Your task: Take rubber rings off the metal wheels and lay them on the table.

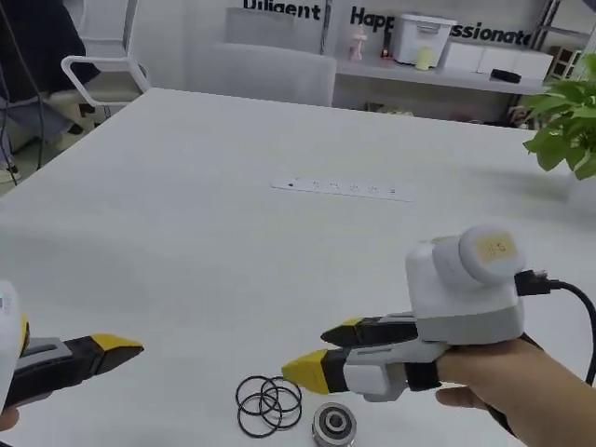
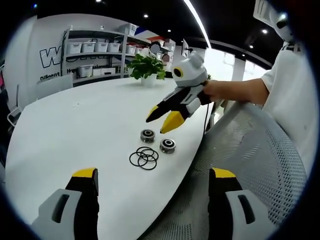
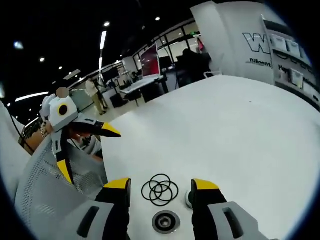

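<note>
Currently both tongs gape empty, right gripper (image 1: 307,352) hovering over loose rings (image 1: 269,404) piled beside two wheels (image 1: 333,424) near the table (image 1: 233,233) edge, left gripper (image 2: 153,174) off-side; risk: an unbraced wheel skids off the edge when I pinch it.

matt black rubber rings (image 1: 269,405) and a shiny metal wheel (image 1: 333,424) lie on a smooth white table (image 1: 186,233).
</note>
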The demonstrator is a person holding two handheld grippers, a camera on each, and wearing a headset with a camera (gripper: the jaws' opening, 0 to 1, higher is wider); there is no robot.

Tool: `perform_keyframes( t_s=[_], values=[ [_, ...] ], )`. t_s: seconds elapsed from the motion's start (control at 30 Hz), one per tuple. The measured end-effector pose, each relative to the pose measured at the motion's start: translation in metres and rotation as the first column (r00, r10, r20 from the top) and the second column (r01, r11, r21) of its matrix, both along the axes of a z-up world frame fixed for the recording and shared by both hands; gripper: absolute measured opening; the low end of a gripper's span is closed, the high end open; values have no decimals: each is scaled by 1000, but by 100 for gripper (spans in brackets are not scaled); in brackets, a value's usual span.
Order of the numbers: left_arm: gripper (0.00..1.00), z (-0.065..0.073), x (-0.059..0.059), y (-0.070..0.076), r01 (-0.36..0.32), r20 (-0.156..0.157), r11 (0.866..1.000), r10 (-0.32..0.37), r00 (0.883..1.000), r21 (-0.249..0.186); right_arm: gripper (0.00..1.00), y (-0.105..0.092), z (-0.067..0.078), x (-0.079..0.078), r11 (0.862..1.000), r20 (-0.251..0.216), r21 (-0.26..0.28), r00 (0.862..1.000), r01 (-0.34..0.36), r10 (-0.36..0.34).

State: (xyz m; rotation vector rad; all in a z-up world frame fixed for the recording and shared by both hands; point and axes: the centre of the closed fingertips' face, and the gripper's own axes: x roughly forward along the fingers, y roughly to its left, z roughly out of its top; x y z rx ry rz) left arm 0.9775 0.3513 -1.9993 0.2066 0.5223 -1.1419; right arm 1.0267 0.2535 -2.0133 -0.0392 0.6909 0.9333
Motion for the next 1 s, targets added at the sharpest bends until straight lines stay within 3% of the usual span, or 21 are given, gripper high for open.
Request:
perform_keyframes(
  t_s=[0.13, 0.47, 0.7, 1.0],
  values=[
    [90, -1, -1, -1, 6, -5, 1000, -6, 1000, 4, 55, -2, 6, -6, 999, 7, 8, 999, -39, 39],
    [90, -3, -4, -2, 26, -9, 999, -26, 1000, 18, 73, -24, 7, -20, 994, 45, -46, 994, -97, 99],
    [90, -2, -3, -3, 23, -18, 1000, -23, 1000, 3, 81, -50, 8, -30, 997, 67, -26, 995, -75, 76],
    [89, -4, -4, -4, 28, -26, 1000, -28, 999, 11, 83, -79, -3, -42, 1000, 50, -14, 999, 4, -4]
  ],
)
